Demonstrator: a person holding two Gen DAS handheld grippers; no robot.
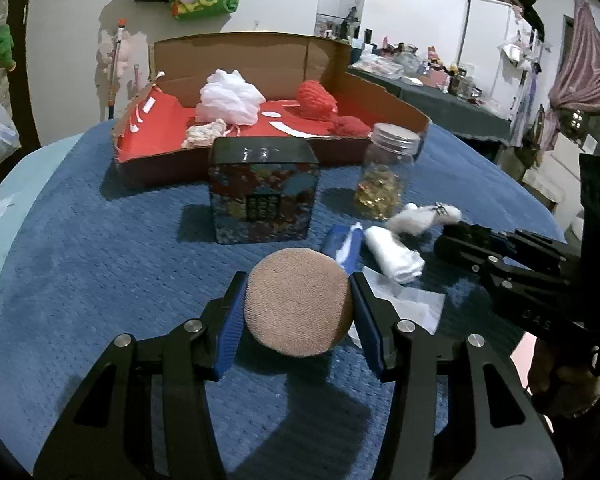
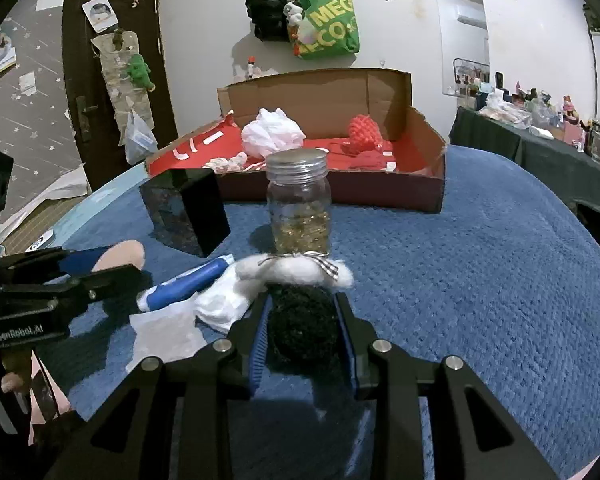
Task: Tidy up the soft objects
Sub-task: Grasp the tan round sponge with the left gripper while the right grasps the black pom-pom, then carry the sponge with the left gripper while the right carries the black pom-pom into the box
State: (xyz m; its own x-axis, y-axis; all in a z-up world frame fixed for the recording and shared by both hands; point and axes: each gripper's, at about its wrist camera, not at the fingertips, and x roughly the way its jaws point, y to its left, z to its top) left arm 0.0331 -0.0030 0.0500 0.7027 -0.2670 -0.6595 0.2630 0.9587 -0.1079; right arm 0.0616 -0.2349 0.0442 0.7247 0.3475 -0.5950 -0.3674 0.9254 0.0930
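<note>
Left wrist view: blue blanket [image 1: 100,260] under cardboard box [image 1: 260,56].

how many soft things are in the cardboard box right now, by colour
white: 1, the fluffy mesh puff
cream: 1, small knitted piece
red: 2, knitted ball and a flatter red piece
total: 4 in the cardboard box
</note>
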